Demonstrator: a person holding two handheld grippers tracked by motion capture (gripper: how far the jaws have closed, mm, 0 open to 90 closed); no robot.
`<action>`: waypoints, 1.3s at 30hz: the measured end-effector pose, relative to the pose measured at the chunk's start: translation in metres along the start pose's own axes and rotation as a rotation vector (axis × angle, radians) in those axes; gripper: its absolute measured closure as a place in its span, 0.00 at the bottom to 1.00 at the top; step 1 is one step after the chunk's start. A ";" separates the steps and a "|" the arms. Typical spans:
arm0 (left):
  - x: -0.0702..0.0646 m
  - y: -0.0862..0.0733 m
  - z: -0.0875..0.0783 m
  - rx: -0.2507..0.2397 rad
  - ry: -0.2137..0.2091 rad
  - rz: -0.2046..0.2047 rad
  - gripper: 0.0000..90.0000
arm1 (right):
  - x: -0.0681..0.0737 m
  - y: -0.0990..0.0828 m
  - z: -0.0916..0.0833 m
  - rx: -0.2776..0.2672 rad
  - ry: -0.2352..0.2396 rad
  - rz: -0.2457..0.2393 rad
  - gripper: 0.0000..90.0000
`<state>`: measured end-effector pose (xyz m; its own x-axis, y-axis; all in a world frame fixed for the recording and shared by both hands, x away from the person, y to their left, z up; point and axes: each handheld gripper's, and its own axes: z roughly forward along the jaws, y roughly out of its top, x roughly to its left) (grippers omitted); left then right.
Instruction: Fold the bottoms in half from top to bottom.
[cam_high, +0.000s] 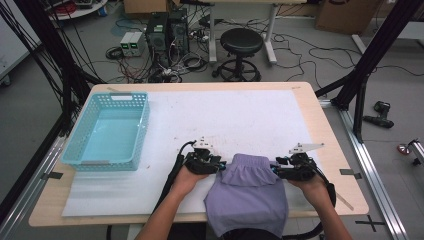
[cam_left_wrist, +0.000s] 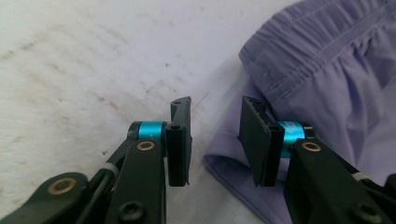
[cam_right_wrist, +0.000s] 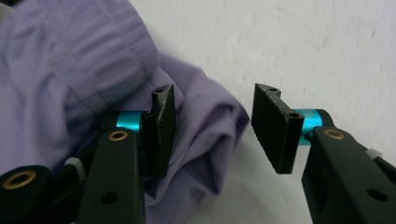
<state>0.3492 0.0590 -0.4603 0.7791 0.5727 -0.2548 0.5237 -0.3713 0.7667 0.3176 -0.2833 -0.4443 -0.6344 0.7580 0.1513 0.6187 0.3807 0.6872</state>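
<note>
Purple shorts (cam_high: 247, 192) with an elastic waistband lie on the white mat (cam_high: 225, 115) at the table's front edge, and their lower part hangs over that edge. My left gripper (cam_high: 222, 168) sits at the waistband's left end. In the left gripper view the left gripper (cam_left_wrist: 215, 105) is open, the shorts (cam_left_wrist: 336, 70) lying under its right jaw, pads not pressing. My right gripper (cam_high: 274, 169) sits at the waistband's right end. In the right gripper view the right gripper (cam_right_wrist: 215, 93) is open, a fold of the shorts (cam_right_wrist: 56, 70) lying beside its left jaw and partly in the gap.
An empty light-blue plastic basket (cam_high: 110, 130) stands at the table's left side. Bare mat stretches behind the grippers to the far edge. Beyond the table stand a black stool (cam_high: 241, 42), computer towers and loose cables on the floor.
</note>
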 end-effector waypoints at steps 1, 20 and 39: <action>-0.001 0.000 0.000 0.004 0.008 0.002 0.73 | -0.001 -0.003 0.001 0.006 0.007 0.015 0.56; 0.029 0.022 -0.003 -0.102 0.144 -0.039 0.87 | 0.002 0.019 0.022 -0.096 -0.066 -0.080 0.81; 0.013 0.020 0.007 -0.149 -0.117 -0.081 0.57 | 0.000 0.037 0.021 -0.102 0.126 0.097 0.52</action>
<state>0.3720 0.0542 -0.4527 0.7761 0.5039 -0.3791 0.5359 -0.2103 0.8177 0.3504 -0.2583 -0.4339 -0.6310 0.7138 0.3039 0.6337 0.2483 0.7326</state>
